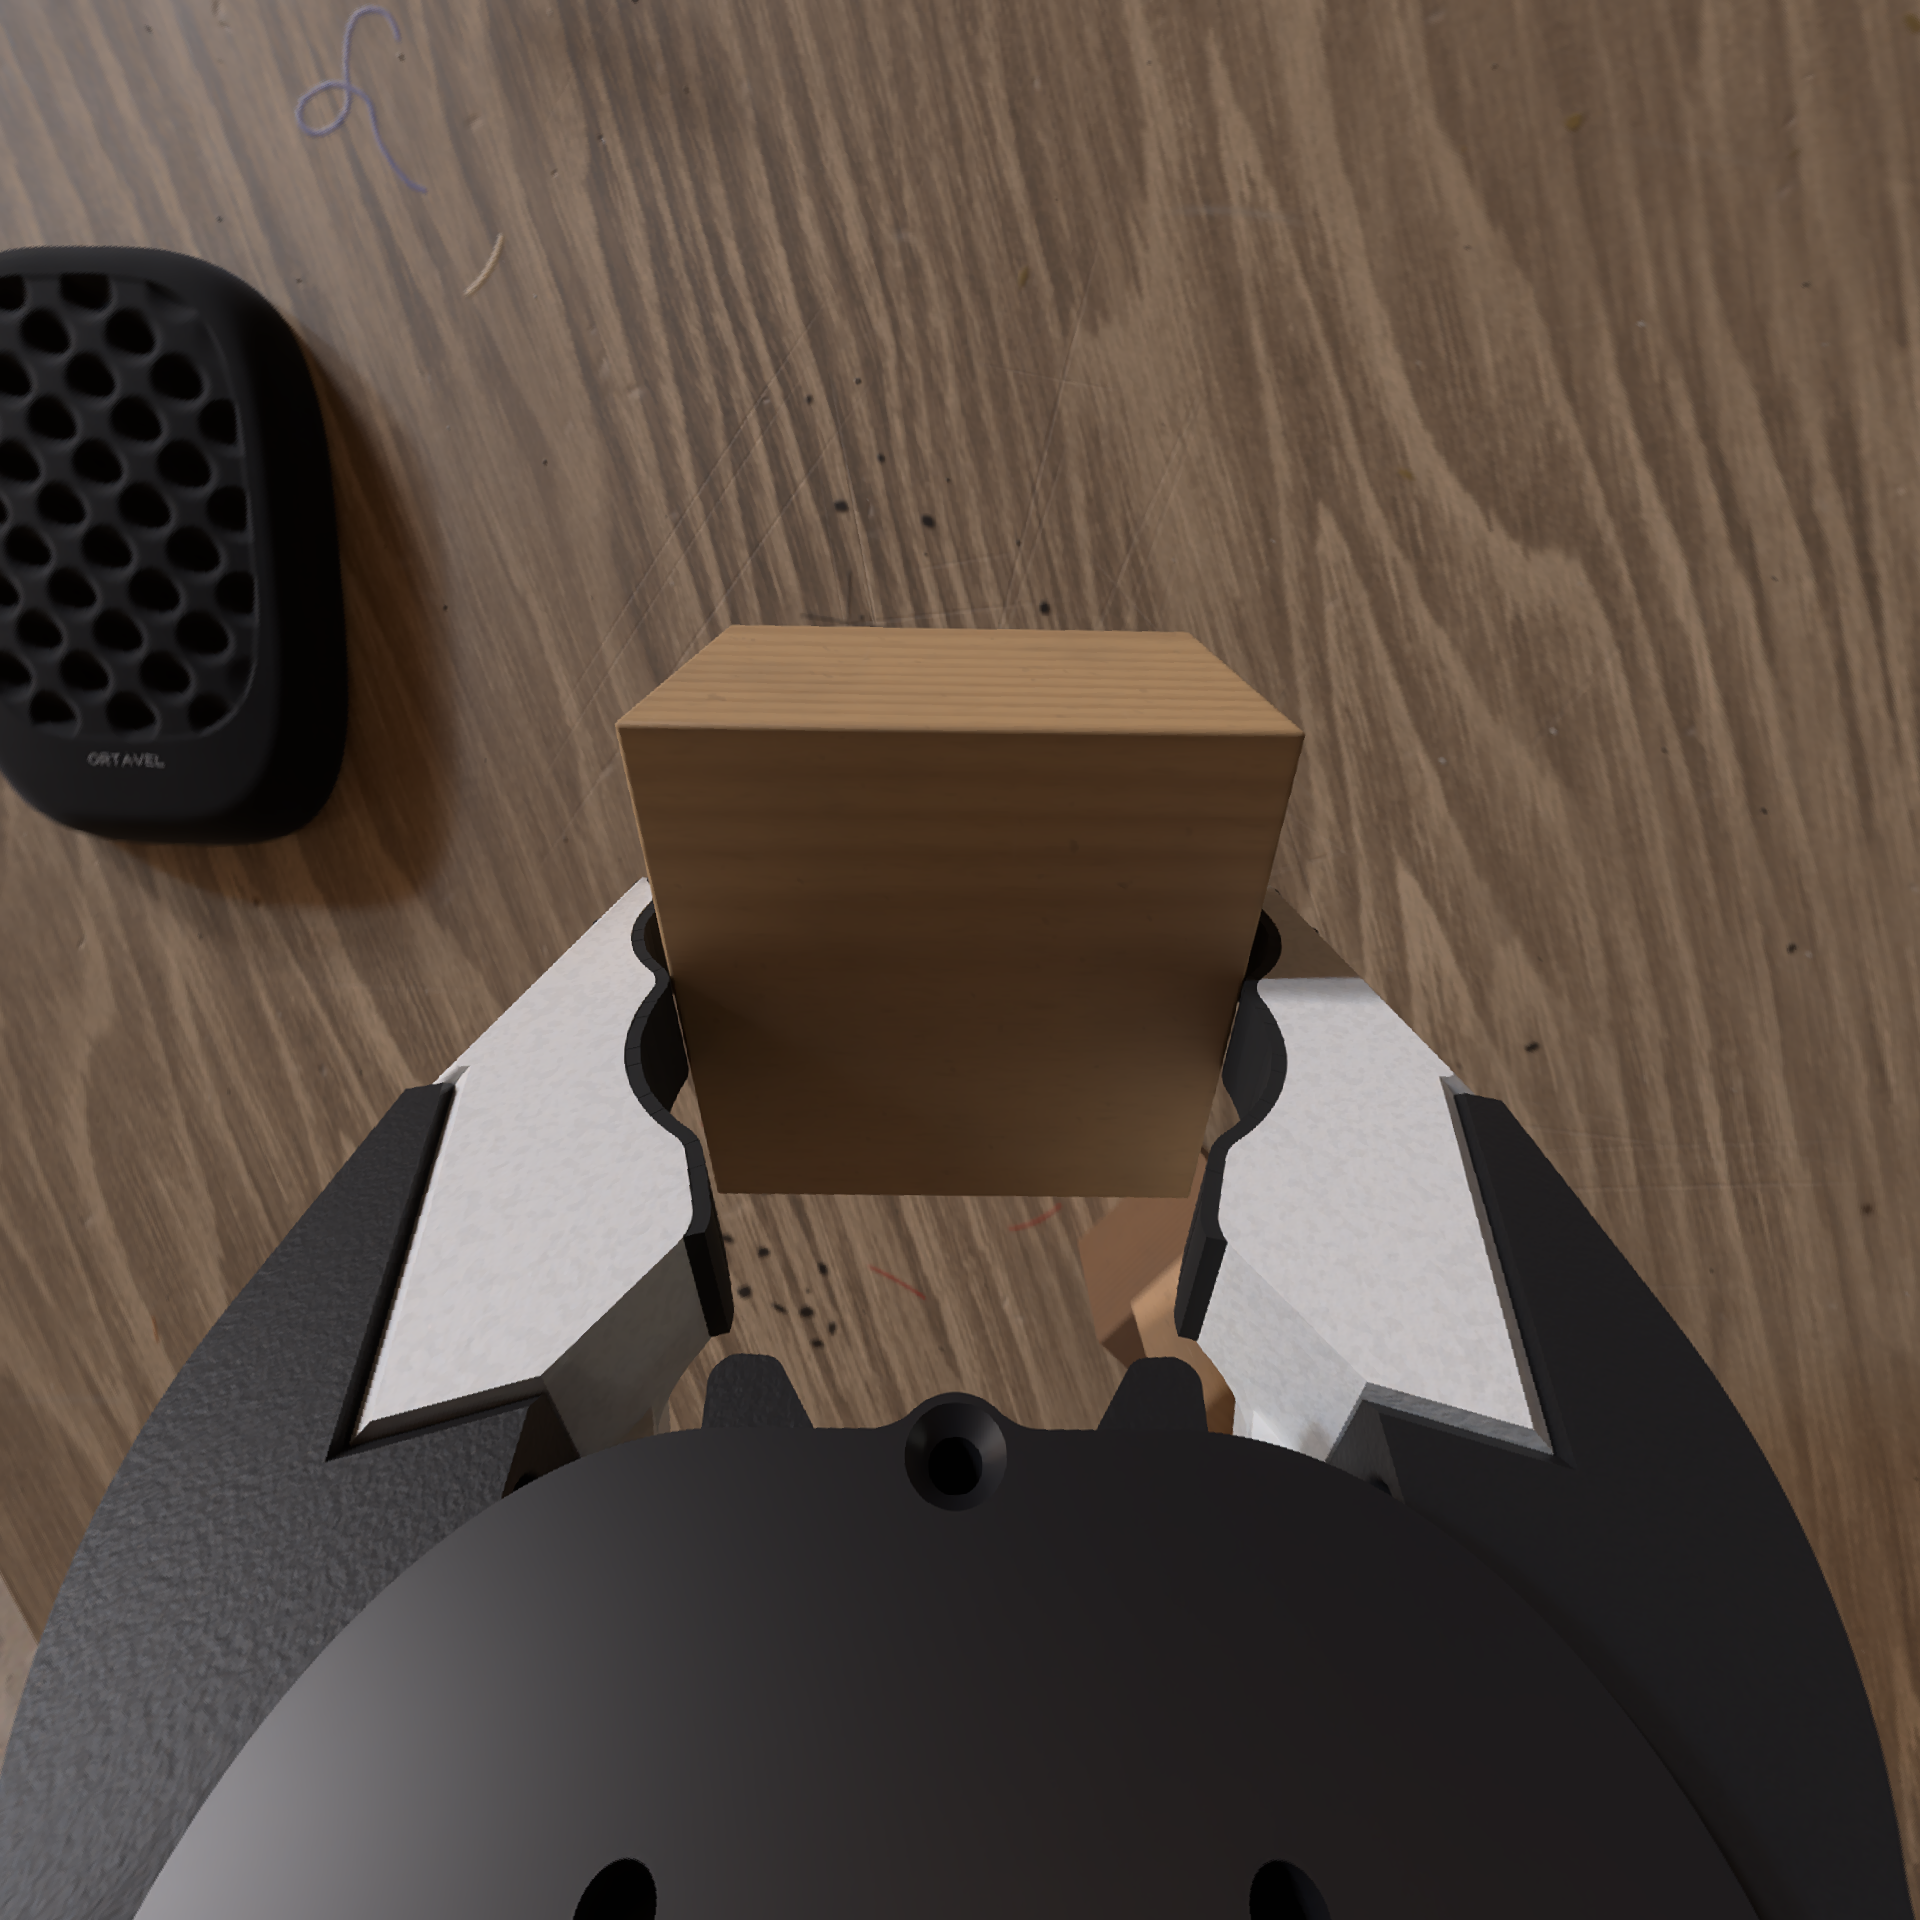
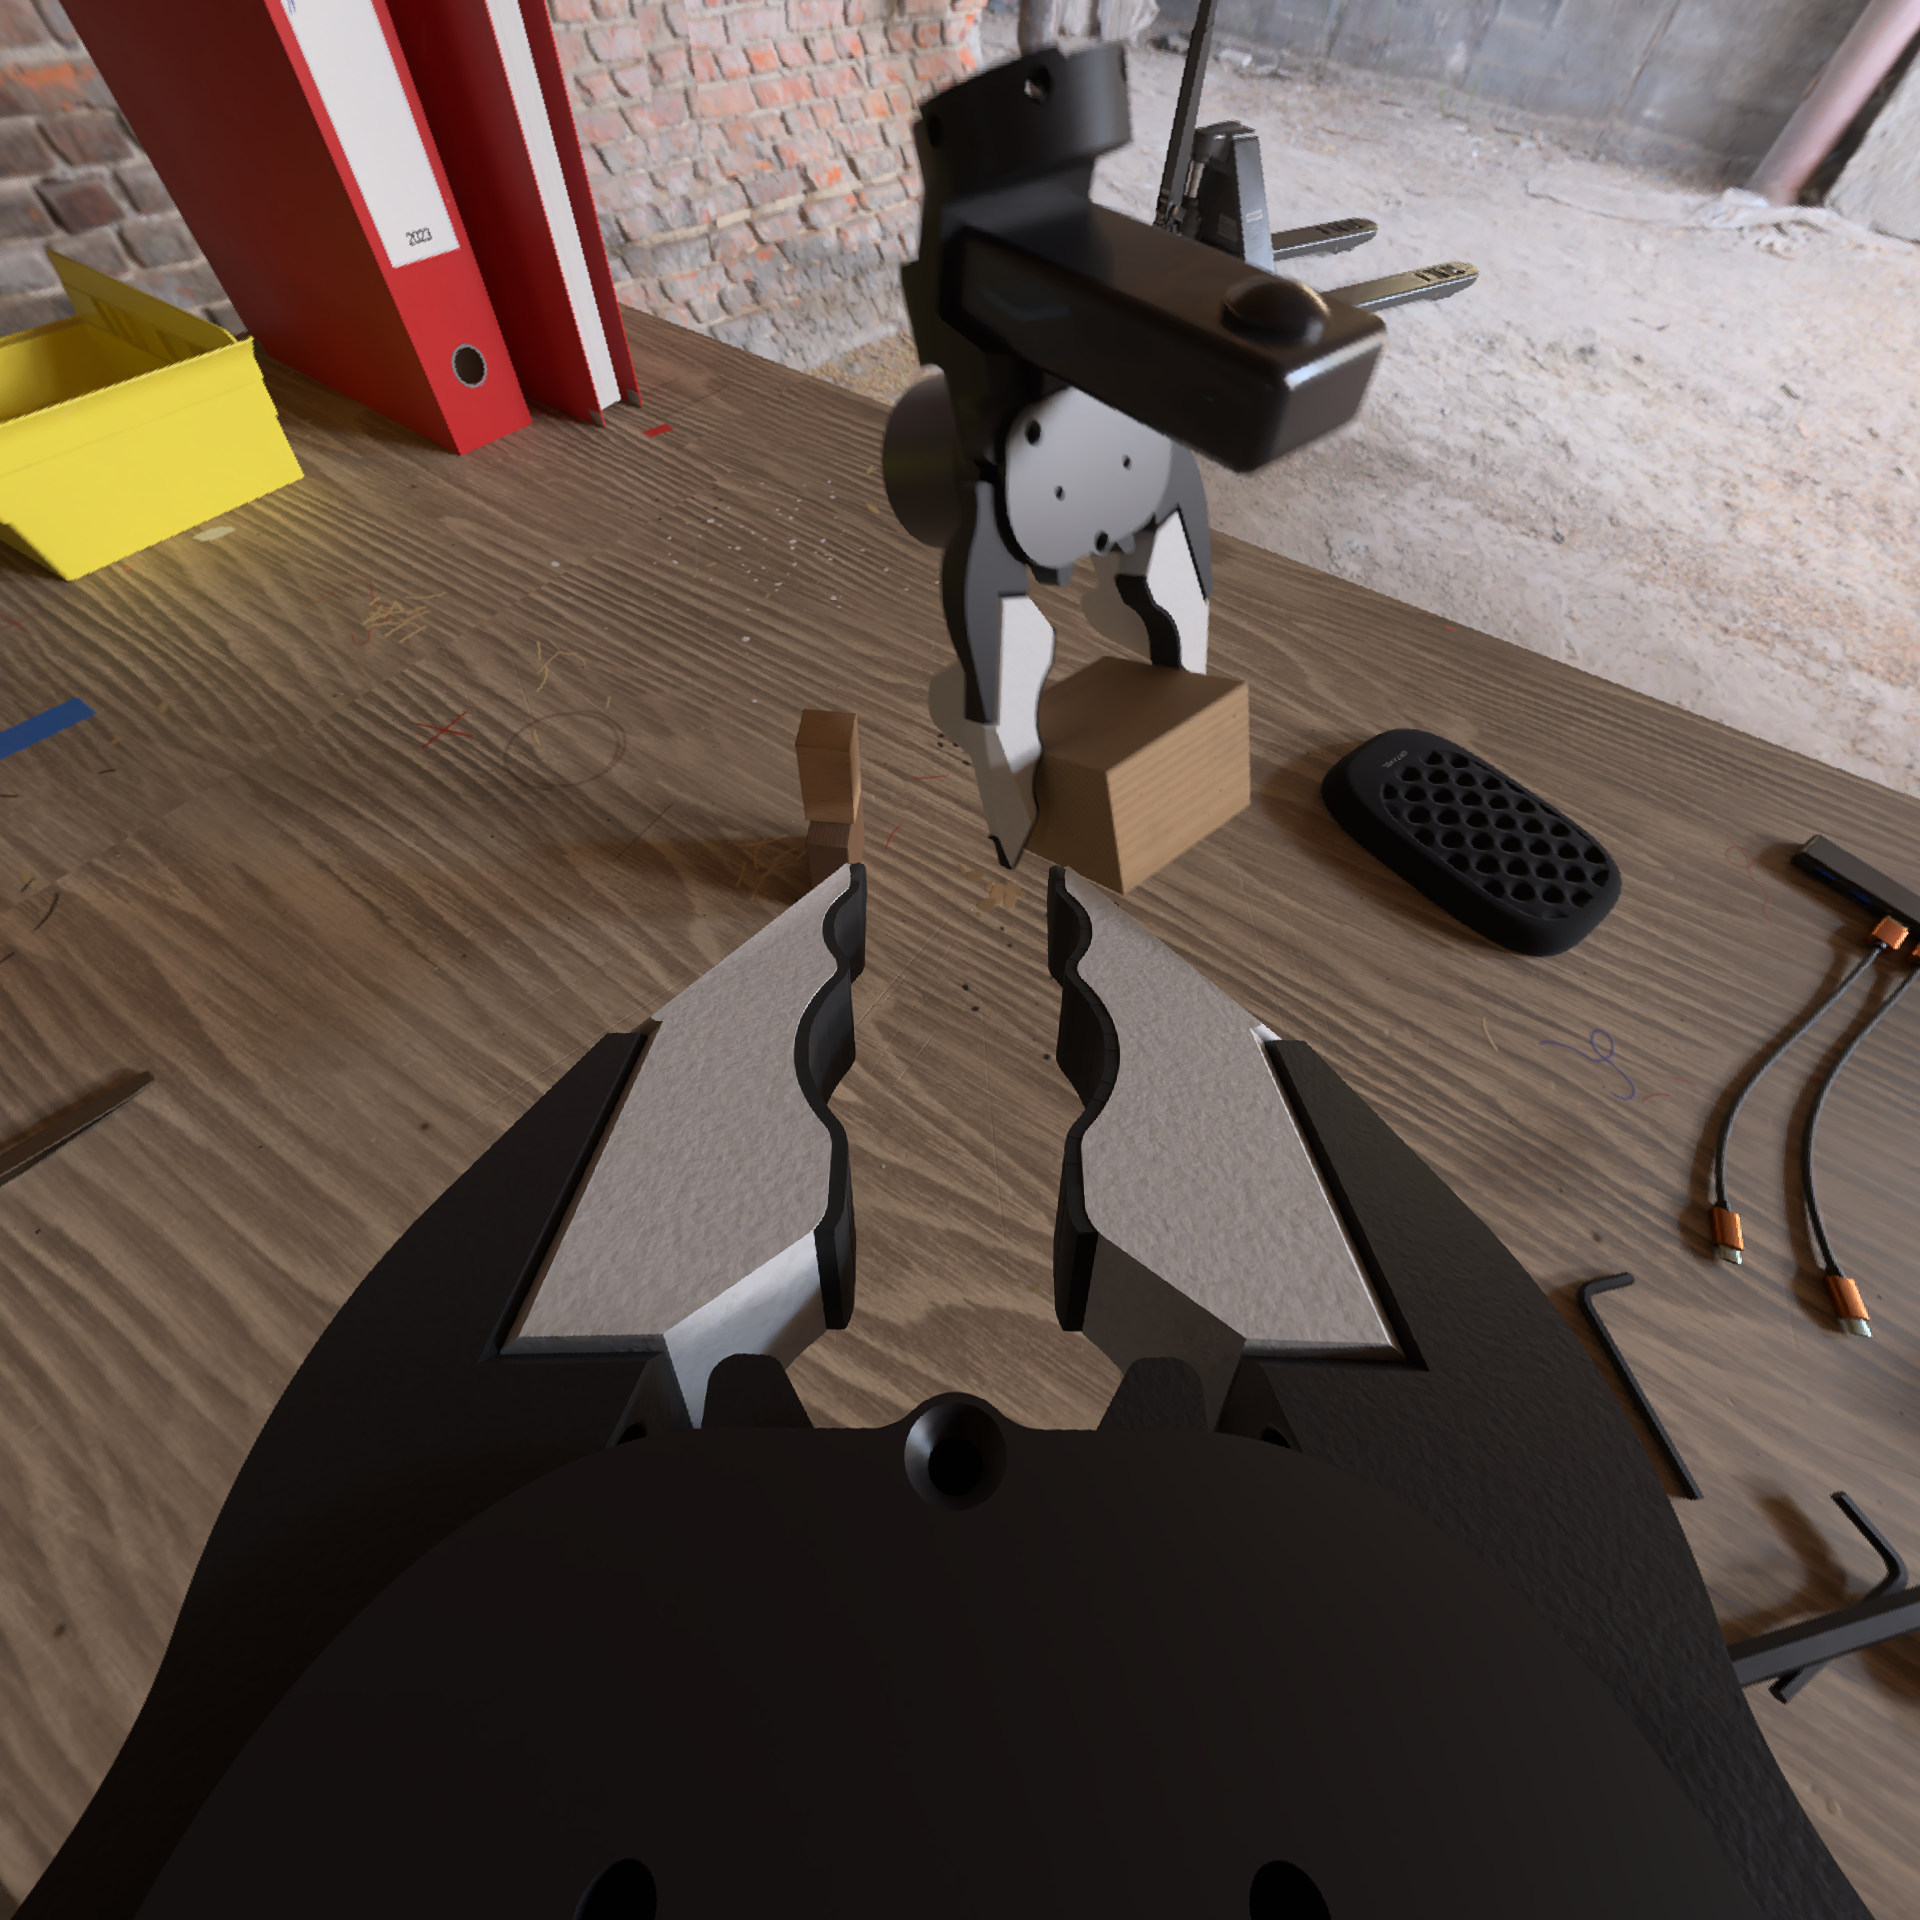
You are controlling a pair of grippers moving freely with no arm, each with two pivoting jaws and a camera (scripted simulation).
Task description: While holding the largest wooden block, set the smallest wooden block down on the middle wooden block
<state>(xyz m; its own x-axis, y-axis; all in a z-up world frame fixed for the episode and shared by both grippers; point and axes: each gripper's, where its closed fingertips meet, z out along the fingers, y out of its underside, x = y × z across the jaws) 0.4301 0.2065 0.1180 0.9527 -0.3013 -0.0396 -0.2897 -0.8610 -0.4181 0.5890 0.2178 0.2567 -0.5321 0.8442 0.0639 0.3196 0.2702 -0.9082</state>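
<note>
Altogether, three wooden blocks are counted on the wooden table. The largest wooden block is clamped between the fingers of the left gripper, whose jaws are spread wide to its sides; in the right wrist view it appears tilted, one edge near the tabletop. The smallest wooden block is seen resting on the middle wooden block, the pair standing just left of the largest block and apart from it. The right gripper is held partly open with nothing between its fingers, close to the stacked pair.

Only the right wrist view shows two red binders, one yellow bin, two cables, several hex keys and a pallet jack on the floor beyond. One black perforated pad is seen in both views. In the left wrist view the stacked pair is mostly hidden behind a finger.
</note>
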